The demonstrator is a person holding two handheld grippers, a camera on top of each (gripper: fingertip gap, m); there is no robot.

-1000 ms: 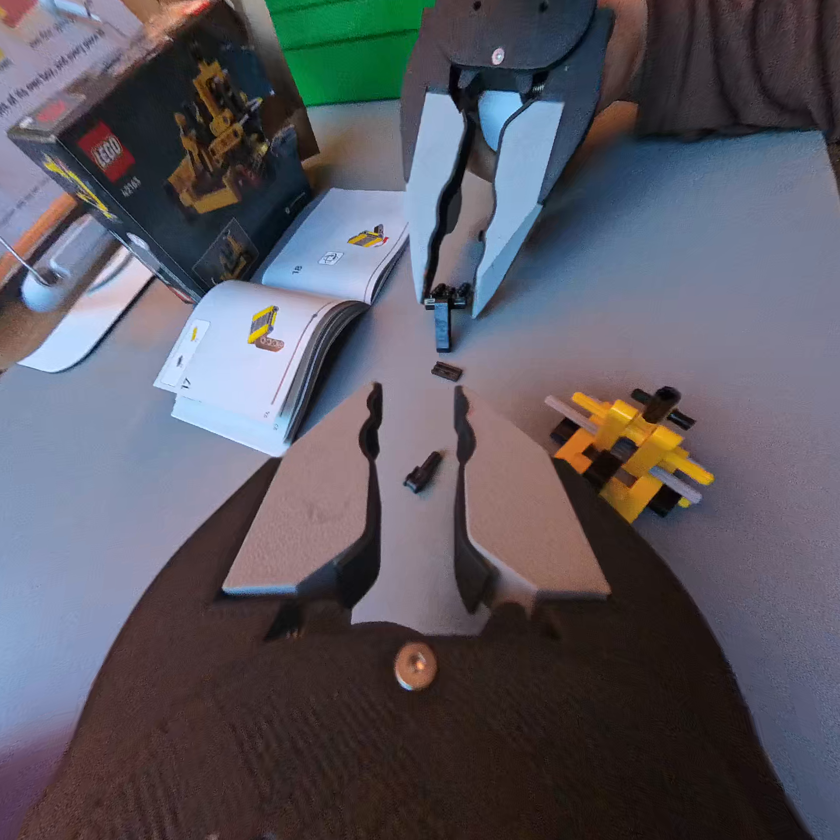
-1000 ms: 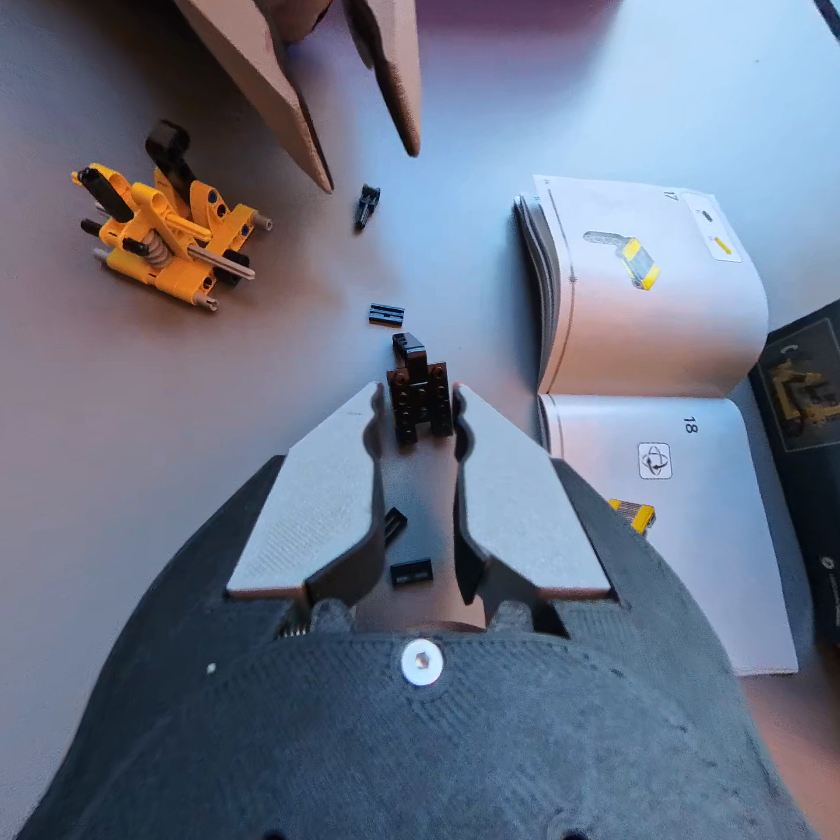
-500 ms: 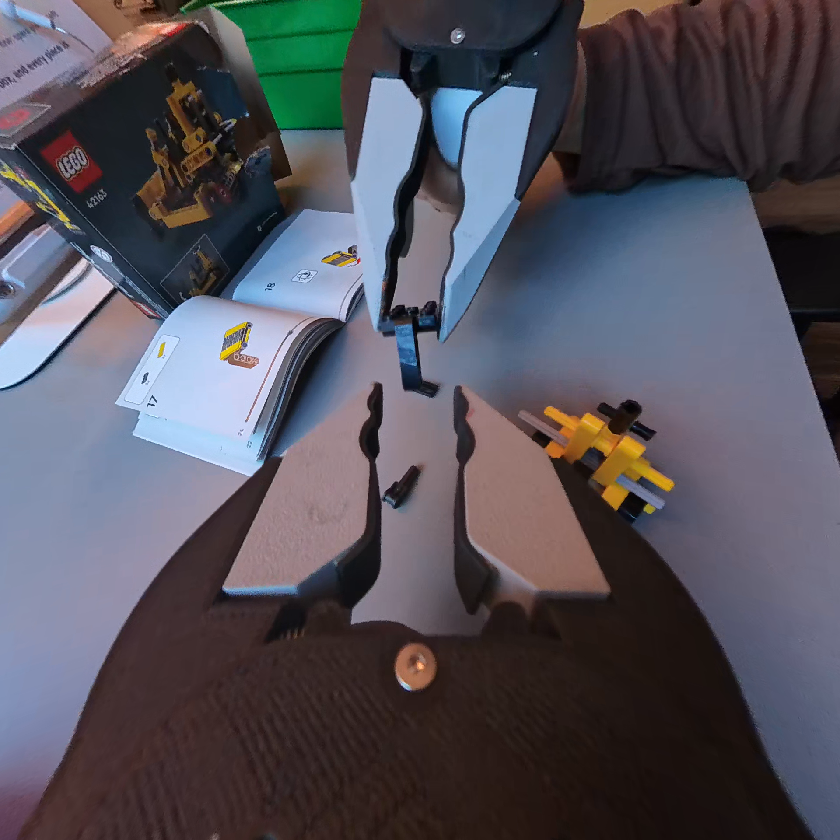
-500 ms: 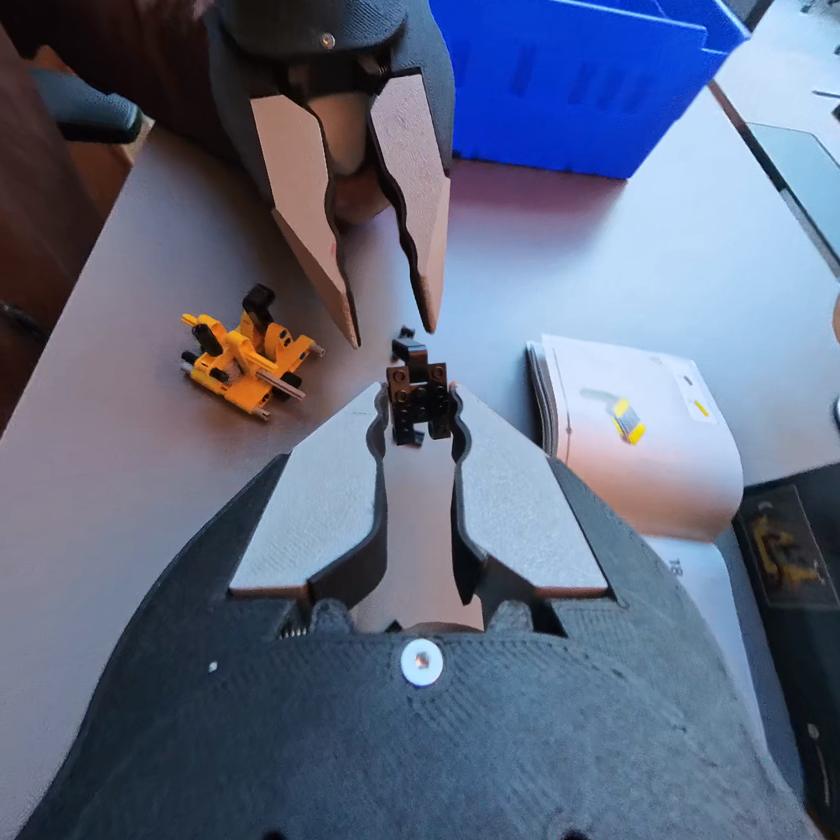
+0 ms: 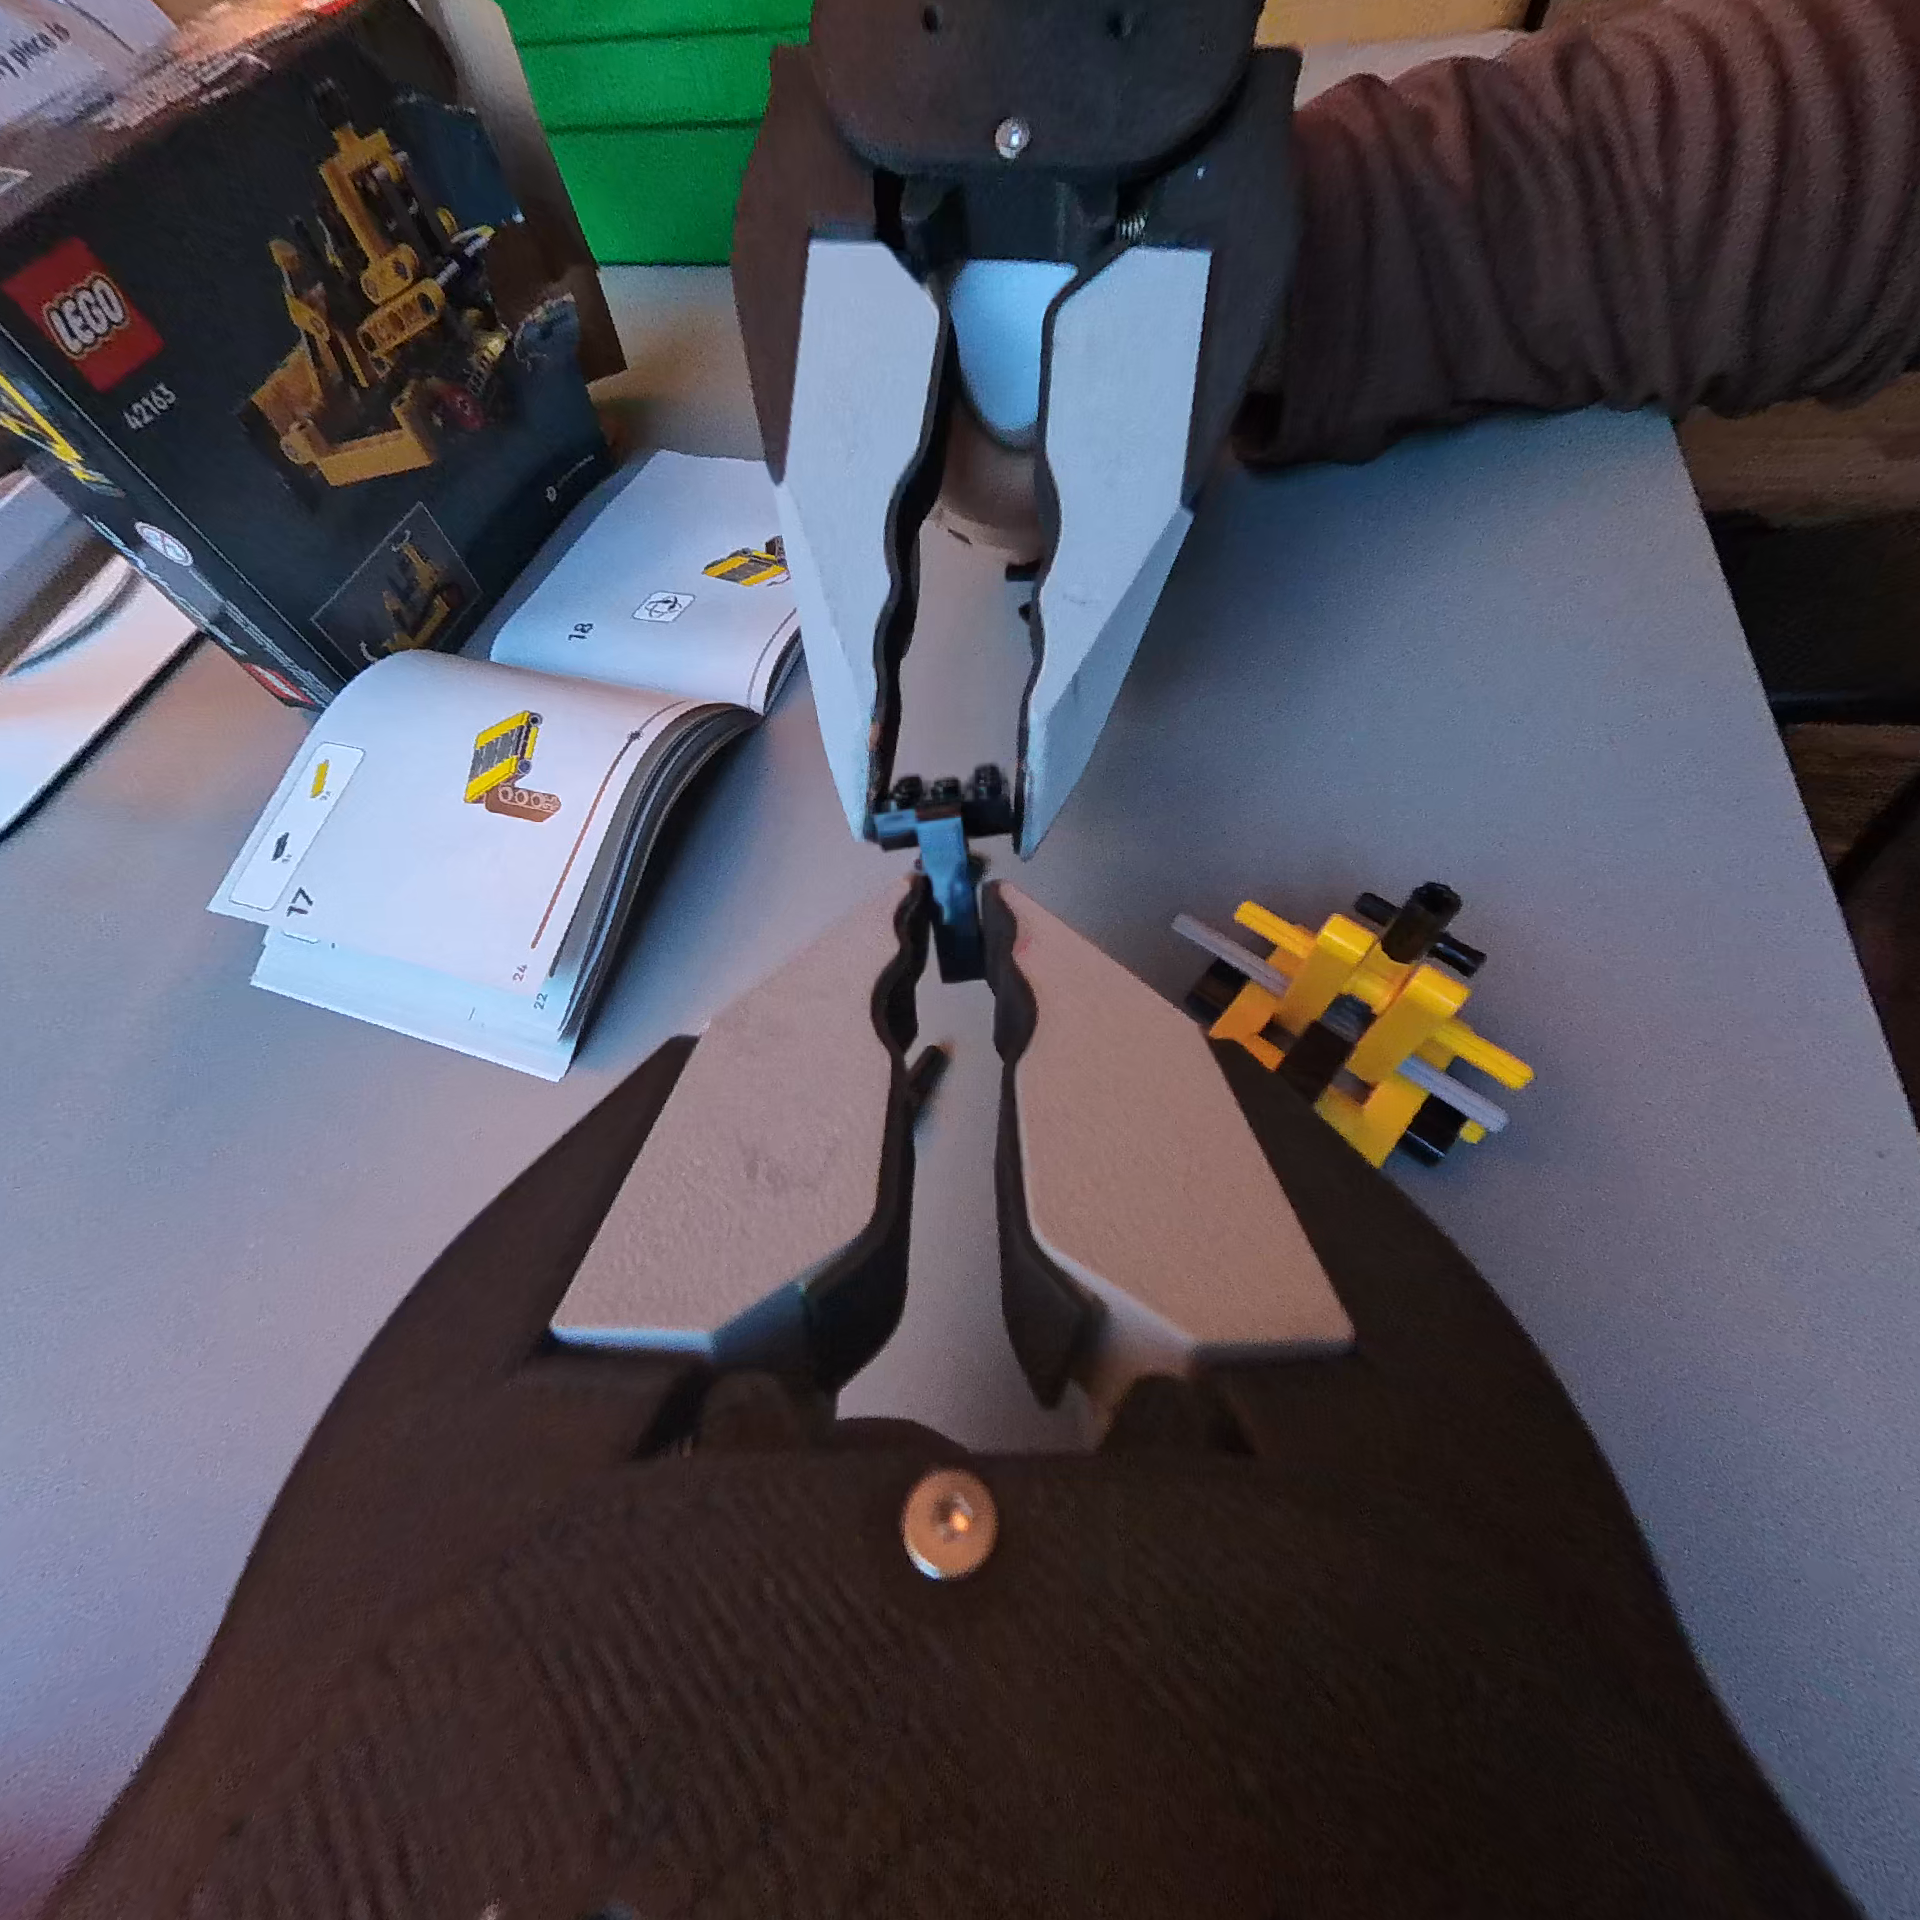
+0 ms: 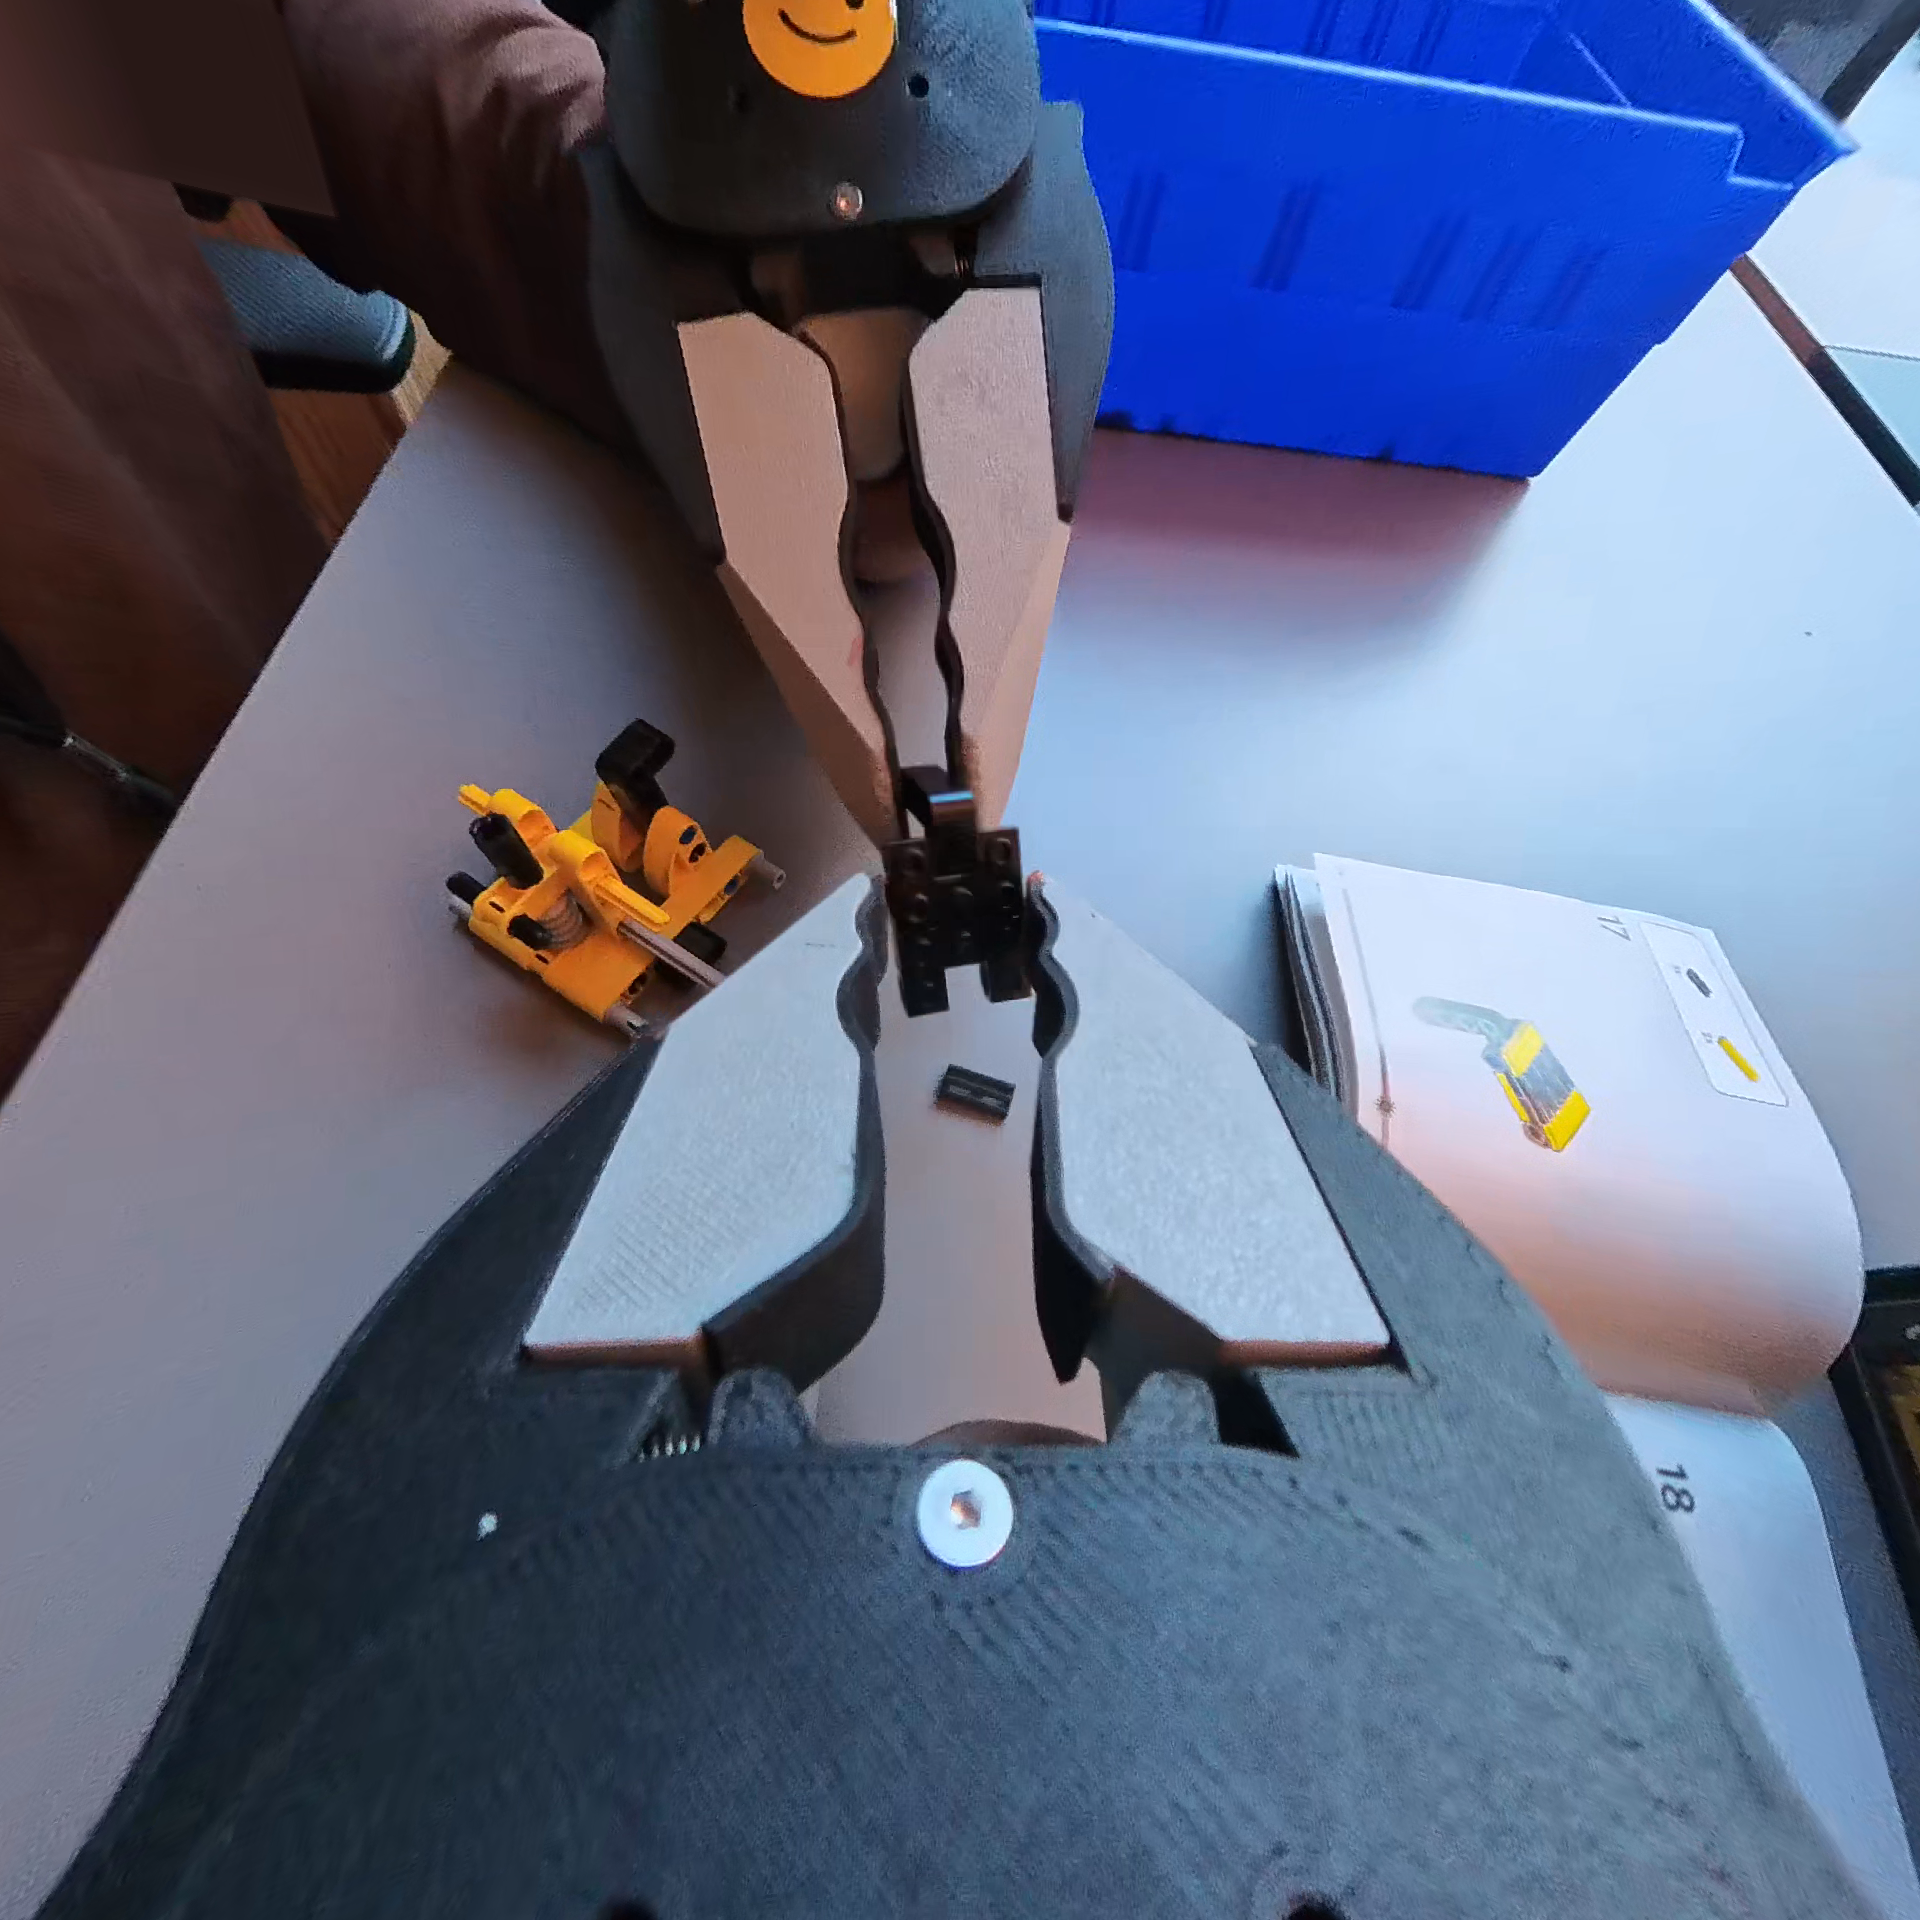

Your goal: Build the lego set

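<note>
A black lego assembly [image 6: 951, 909], a studded plate with a narrow arm, is held in the air between both grippers. My right gripper [image 6: 956, 888] is shut on the plate's sides. My left gripper [image 5: 948, 899] has its fingers nearly together around the narrow arm [image 5: 951, 925]; it also shows in the right wrist view [image 6: 930, 800], pinching the arm's end. A yellow and black lego build [image 5: 1351, 1029] lies on the grey table, right of my left gripper. A small black pin [image 5: 925, 1070] and a small black plate [image 6: 974, 1093] lie on the table under the grippers.
An open instruction booklet [image 5: 457, 831] lies to the left, with the dark lego box [image 5: 281, 343] behind it. A blue bin [image 6: 1403, 229] stands at the table's far side in the right wrist view. A green crate [image 5: 644, 125] and a person's sleeve [image 5: 1610, 229] are behind.
My right gripper has lifted the black assembly off the table. My left gripper has moved forward and closed its fingers around the assembly's arm.
</note>
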